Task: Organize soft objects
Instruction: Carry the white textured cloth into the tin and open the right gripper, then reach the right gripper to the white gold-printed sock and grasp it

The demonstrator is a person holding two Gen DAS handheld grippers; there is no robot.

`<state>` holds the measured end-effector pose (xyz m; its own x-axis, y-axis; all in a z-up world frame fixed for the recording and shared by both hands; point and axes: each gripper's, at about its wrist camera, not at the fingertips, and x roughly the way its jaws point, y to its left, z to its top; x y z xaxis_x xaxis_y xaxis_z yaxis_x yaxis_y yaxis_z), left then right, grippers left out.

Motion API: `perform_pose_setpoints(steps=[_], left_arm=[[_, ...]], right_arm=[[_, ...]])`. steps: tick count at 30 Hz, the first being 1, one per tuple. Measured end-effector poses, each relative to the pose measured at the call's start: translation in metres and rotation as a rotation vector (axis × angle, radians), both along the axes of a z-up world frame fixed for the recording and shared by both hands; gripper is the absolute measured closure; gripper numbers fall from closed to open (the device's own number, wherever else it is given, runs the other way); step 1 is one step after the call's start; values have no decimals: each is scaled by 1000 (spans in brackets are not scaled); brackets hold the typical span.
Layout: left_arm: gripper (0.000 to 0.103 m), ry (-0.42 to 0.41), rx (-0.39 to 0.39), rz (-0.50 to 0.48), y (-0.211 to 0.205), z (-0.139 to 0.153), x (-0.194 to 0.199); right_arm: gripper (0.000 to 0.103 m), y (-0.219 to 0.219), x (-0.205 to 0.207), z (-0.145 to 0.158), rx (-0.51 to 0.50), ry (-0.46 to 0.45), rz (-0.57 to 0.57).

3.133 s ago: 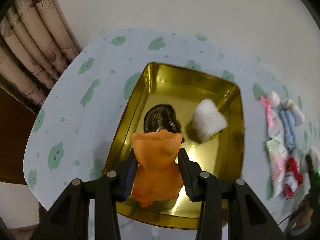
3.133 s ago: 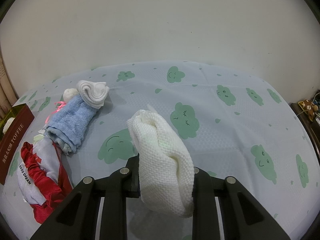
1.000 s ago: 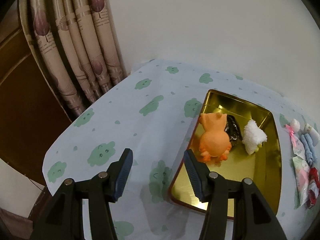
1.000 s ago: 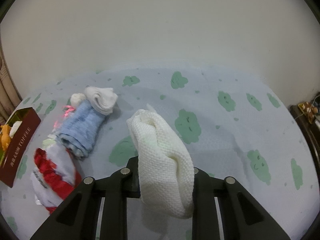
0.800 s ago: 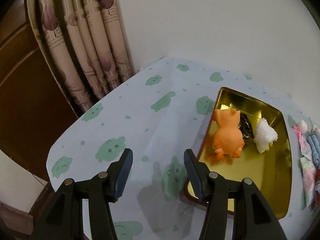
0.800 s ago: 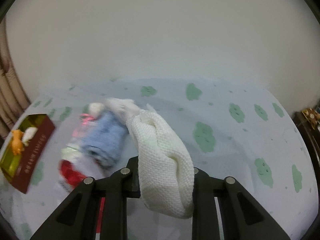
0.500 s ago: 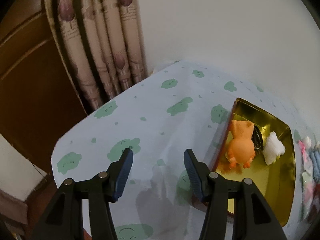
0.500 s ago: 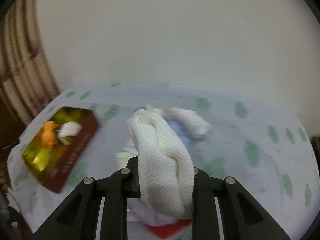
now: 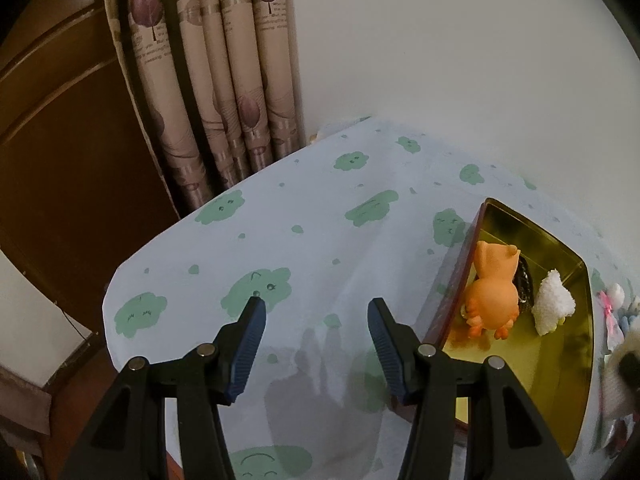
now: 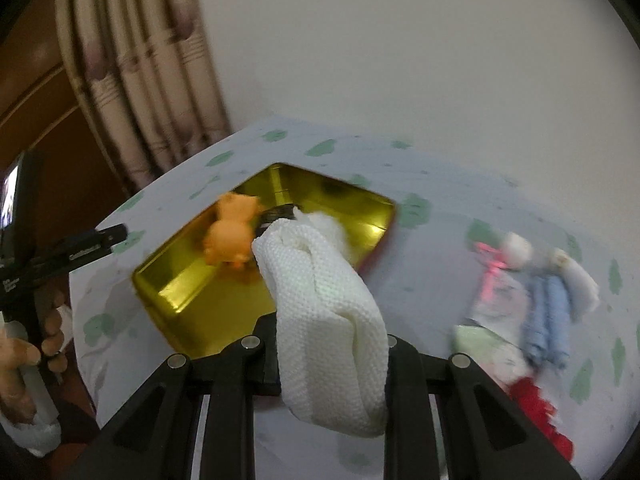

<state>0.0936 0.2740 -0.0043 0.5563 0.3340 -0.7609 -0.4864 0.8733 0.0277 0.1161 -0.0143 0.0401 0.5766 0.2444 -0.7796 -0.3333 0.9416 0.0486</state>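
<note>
The right claw (image 10: 332, 344) is gripping a white knitted cloth (image 10: 324, 312), which is bulging up between its jaws and hiding its fingertips. Beyond it, a gold tin tray (image 10: 192, 292) is sitting on the tabletop (image 10: 440, 184), which is covered by a pale blue cloth printed with green clouds. The view is motion-blurred.

Inside the tray, an orange soft toy (image 9: 492, 292) is lying against the left wall, a dark item (image 9: 524, 280) is showing partly behind it, and a white fluffy piece (image 9: 554, 304) is resting just beside that.

To the right of the tray, still on the tabletop, a rolled blue towel (image 10: 548, 312), a white rolled piece (image 10: 576, 280), a pink-ribboned packet (image 10: 494, 272) and a red item (image 10: 540, 416) are lying close together.

The left claw (image 9: 316, 320) is standing with its jaws apart and nothing between them, hovering over bare tablecloth left of the tray. A person's hand (image 10: 36, 344) is holding it, seen at the left edge of the right wrist view.

Patterned curtains (image 9: 212, 80) and dark wood panelling (image 9: 60, 140) are standing behind the tabletop's far left corner. Nothing is lying between the held cloth and the tray.
</note>
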Motion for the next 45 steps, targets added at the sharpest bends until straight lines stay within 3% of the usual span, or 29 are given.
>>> perform_pose_setpoints(steps=[11,26,32,37,45], left_arm=[[49,21,-38,26,6,-6,1],[49,25,-45,25,8,-8,2],[49,26,-45,23,8,-6,2],[49,26,-46,17,7,-6,3],[49,27,-38,11,3,-5,4]], right_arm=[[83,51,20,-21,-28,38,72],[78,60,32,-41,-41,90,58],[53,62,29,-38,-43,68,61],[46,58,26,-27,-33,42,56],[44,45,17,-7,5,20,47]])
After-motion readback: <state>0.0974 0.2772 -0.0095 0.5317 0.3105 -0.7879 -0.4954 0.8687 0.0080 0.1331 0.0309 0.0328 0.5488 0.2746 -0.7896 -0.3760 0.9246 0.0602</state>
